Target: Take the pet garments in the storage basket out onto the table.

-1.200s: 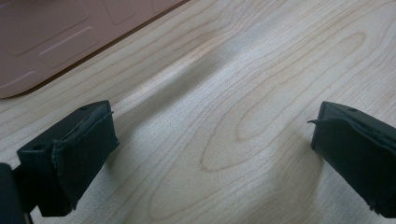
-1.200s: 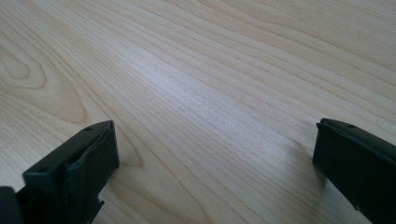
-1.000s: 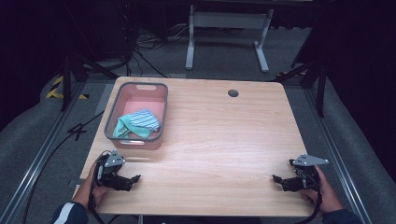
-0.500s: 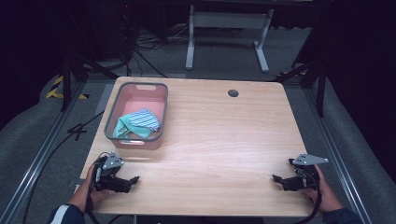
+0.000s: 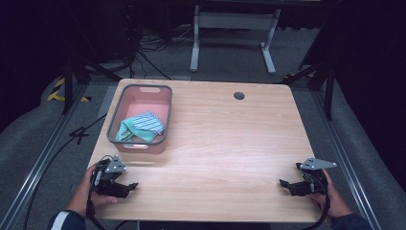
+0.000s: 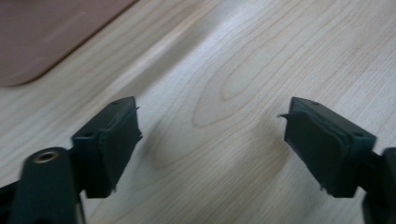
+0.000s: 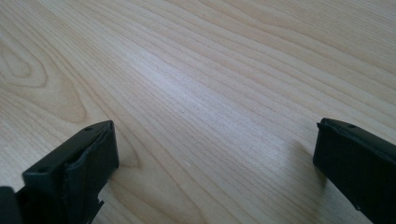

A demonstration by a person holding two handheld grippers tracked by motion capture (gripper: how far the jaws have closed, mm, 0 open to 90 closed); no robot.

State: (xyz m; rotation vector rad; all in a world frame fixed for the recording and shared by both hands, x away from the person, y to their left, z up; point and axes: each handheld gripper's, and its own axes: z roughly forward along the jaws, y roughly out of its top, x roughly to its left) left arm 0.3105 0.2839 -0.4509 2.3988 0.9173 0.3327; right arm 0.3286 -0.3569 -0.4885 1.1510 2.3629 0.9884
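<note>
The cloth (image 5: 140, 126), teal with a blue-and-white striped part, lies crumpled in the near half of the pink bin (image 5: 116, 118), which stands by the table's (image 5: 225, 158) left edge, toward the far left corner. It looks light and limp, so it should gather and drape instead of keeping its shape; nothing about it seems fragile or slippery. The raised striped fold on top is probably the best place to pinch, since it stands clear of the bin's floor and walls. A grip on one fold will likely let the rest hang and trail, so it may brush the rim on the way out, and the light bin could shift if the fabric snags.

The bin's near wall has a handle slot facing the person, and its rounded corner (image 6: 32, 51) shows in the left gripper view.

The left gripper (image 5: 125, 187) rests near the table's near left corner, just in front of the bin; its fingers (image 6: 112, 140) have just been closing a little but stand apart over bare wood with nothing between them. The right gripper (image 5: 286, 186) sits by the near right corner, well apart from the bin, its fingers (image 7: 81, 172) wide apart and empty.
</note>
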